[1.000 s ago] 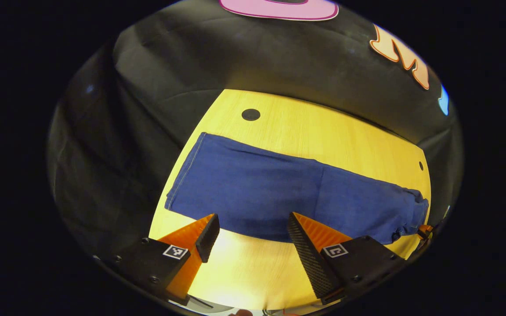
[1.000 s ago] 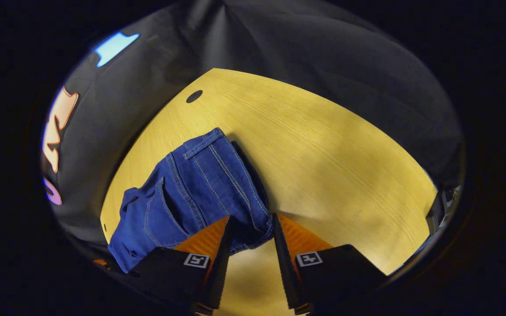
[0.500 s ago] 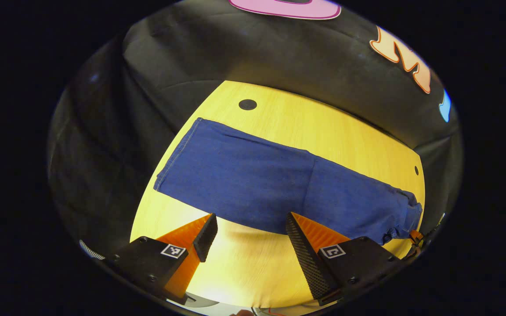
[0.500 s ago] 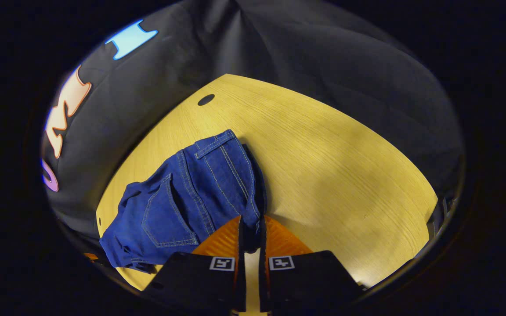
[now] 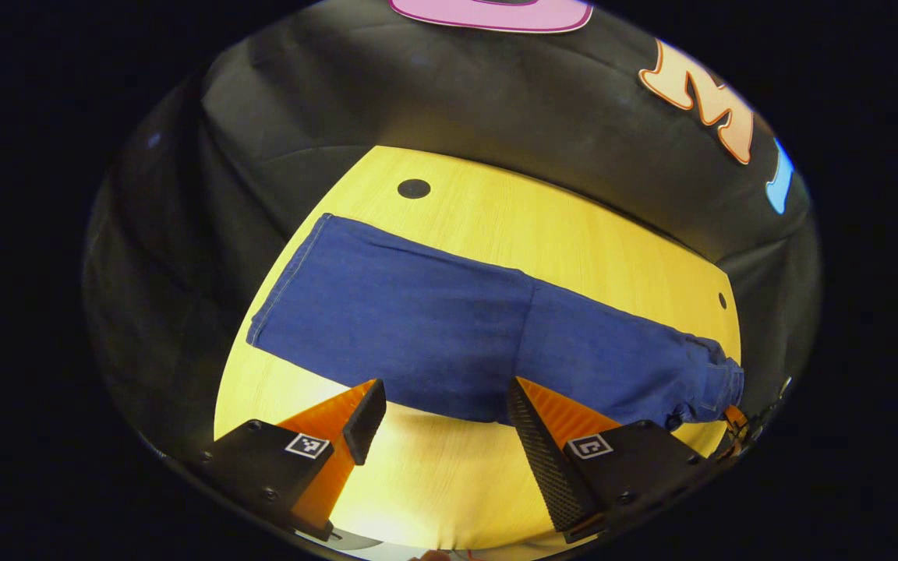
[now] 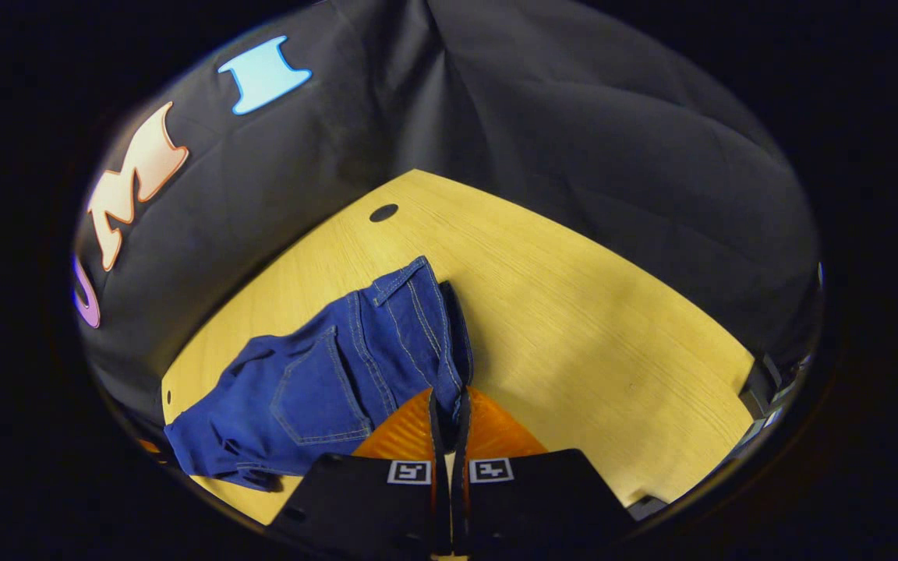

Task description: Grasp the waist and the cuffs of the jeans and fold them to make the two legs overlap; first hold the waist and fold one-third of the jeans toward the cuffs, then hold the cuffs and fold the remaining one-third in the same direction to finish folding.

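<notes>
1. In the left gripper view, the jeans (image 5: pixel 449 343) are seen laid flat across the yellow surface (image 5: pixel 542 234), with the cuff end (image 5: pixel 289 284) at the left and the waist end at the far right
2. The left gripper (image 5: pixel 437 413) is held just before the near edge of the jeans, its jaws spread apart and nothing gripped
3. In the right gripper view, the waist (image 6: pixel 418 327) is pinched by the right gripper (image 6: pixel 447 409), its jaws pressed together on the denim

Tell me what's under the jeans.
The jeans lie on the yellow wooden table, one leg stacked over the other. The right gripper pinches the waist edge. Whatever else sits beneath the denim is covered.
</notes>
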